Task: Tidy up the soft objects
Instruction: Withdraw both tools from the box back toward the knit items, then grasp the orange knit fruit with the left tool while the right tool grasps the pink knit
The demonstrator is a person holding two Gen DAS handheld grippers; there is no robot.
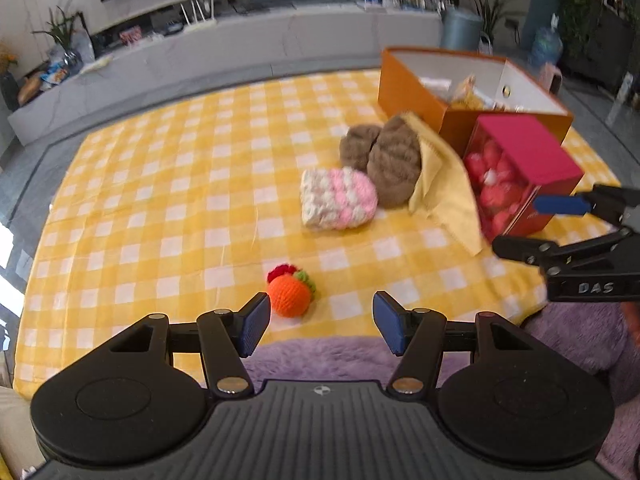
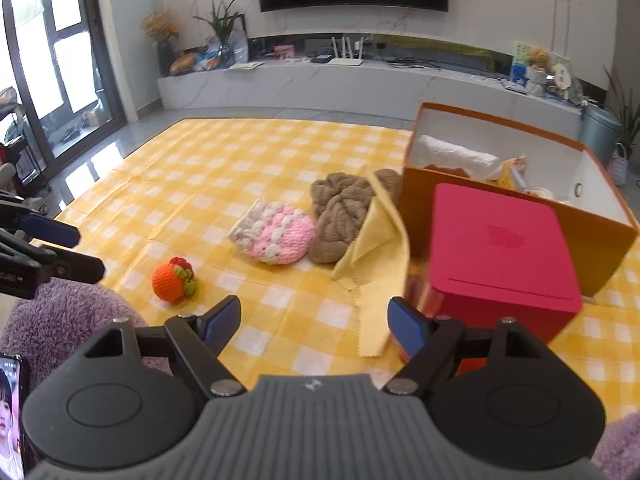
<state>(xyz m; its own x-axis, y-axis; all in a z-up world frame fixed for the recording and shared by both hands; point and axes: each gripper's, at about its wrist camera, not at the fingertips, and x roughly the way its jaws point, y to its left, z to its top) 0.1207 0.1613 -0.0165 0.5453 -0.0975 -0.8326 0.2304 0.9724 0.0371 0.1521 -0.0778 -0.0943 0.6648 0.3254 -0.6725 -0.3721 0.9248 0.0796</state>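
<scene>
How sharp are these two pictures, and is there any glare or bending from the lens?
Left wrist view: soft all over, the red box smeared. Right wrist view: crisper, though the orange box is a little blurred; window light glares off the floor at left. Both views: fisheye bends the checked cloth edges and the TV cabinet.

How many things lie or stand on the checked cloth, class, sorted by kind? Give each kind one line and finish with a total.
Crocheted or knitted pieces: 4 (orange fruit, pink-and-white piece, two brown pieces)
Yellow cloths: 1
Boxes: 2 (orange box, red box)
Total: 7
</scene>
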